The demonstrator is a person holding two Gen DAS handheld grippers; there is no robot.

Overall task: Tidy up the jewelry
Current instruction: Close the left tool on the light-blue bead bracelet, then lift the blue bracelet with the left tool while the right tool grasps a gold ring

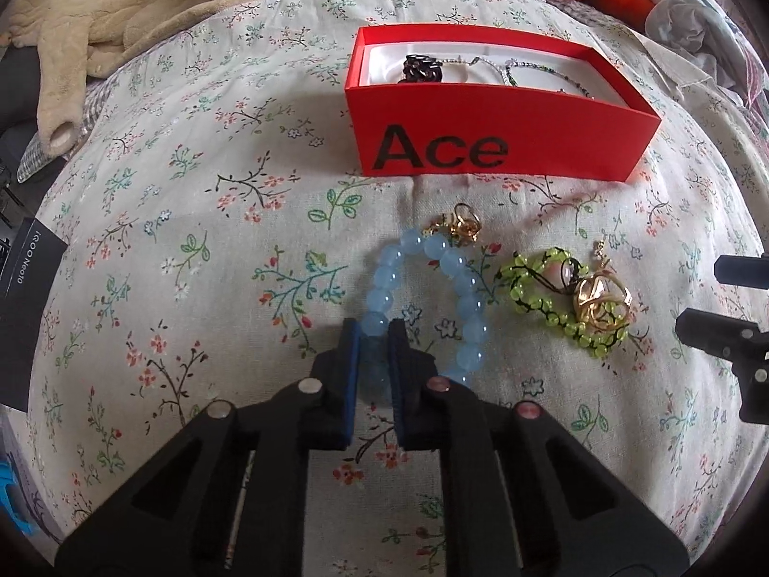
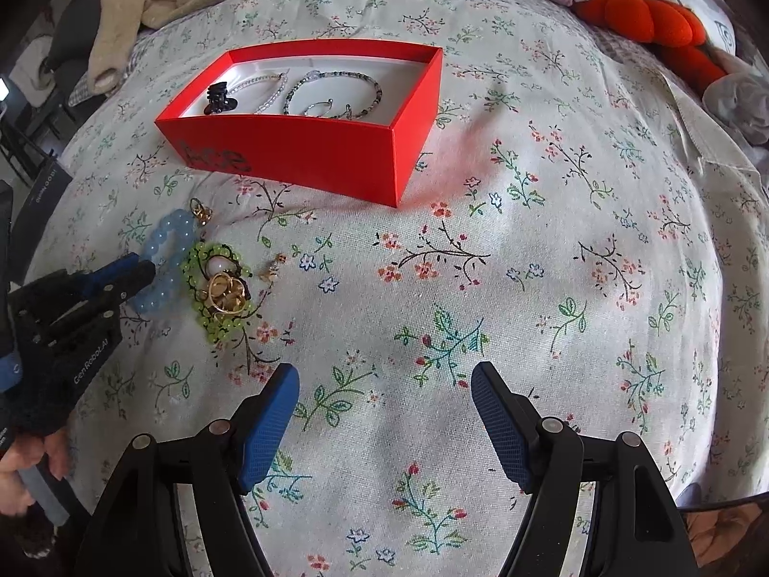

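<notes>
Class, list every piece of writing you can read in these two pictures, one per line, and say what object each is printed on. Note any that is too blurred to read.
"Ace" in black on the front wall of the red box.
"iQOO Neo10" in white on the dark box at the bed's left edge.
"GenRoboLAI", as best it reads, in white on the left gripper, in the right wrist view.
The dark box's lettering in the right wrist view is too blurred to read.

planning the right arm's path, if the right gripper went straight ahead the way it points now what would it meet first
Mostly bare floral bedspread: the right gripper, jaws open, has nothing between them. The red box sits further off and left of that line, so it would likely pass it, though depth is unclear.
</notes>
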